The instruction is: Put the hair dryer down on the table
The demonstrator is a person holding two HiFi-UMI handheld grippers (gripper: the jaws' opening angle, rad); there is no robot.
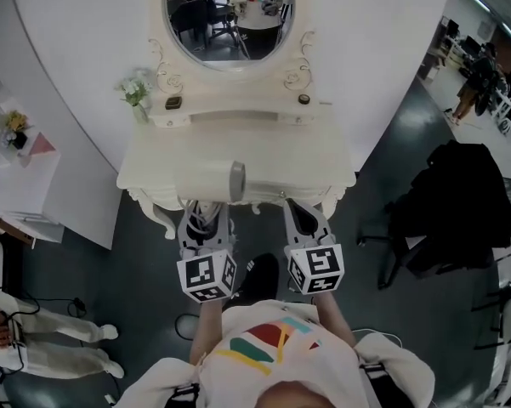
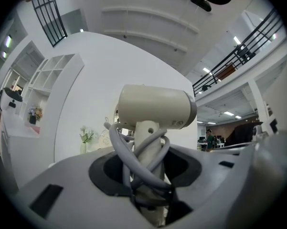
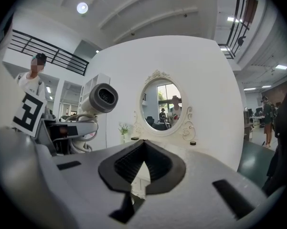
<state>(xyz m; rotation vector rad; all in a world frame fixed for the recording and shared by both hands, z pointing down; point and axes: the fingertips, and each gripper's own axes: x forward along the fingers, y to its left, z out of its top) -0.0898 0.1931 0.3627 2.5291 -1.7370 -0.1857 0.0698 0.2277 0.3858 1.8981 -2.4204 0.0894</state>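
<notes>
A cream hair dryer stands upright in my left gripper, its grey nozzle end facing right over the front part of the white dressing table. In the left gripper view the jaws are shut on the handle of the hair dryer, around which a grey cord is wound. My right gripper hovers beside it at the table's front edge, shut, with nothing in it. The right gripper view shows the hair dryer to the left of that gripper.
An oval mirror hangs above the table's raised back shelf. On that shelf stand a small vase of flowers and two small dark items. A black chair draped with dark cloth stands to the right.
</notes>
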